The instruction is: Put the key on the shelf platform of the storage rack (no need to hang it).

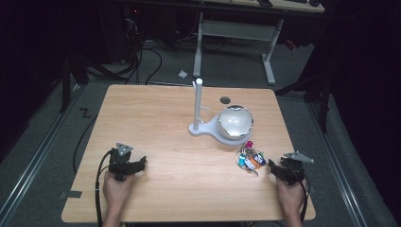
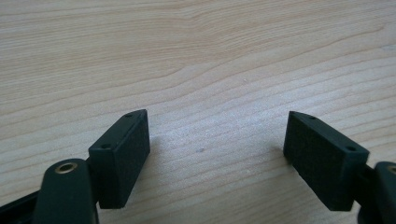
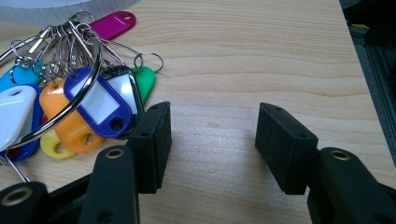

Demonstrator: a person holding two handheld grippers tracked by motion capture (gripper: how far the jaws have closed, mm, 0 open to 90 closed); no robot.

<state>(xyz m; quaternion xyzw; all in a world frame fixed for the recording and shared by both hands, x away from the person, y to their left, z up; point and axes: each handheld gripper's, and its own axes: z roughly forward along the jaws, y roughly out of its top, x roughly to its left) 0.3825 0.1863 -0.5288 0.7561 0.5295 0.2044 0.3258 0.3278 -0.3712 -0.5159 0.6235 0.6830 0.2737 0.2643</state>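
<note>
While low on table [image 1: 156, 113], both grippers gape: left gripper [image 2: 217, 151], right gripper [image 3: 212, 140].

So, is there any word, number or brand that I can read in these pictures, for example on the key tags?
No text can be read.
Key tags: the white label windows look blank in the right gripper view; in the high view they are too small to tell.
Tongs: no marking seen.
Stand with the shiny bowl: no lettering seen.

Bench [image 1: 156, 118]: pale matt wood grain. Bowl [image 1: 235, 121]: mirror-glossy metal. Key tags [image 3: 98, 102]: glossy coloured plastic on shiny metal rings. Tool pads [image 3: 152, 140]: matt black.
</note>
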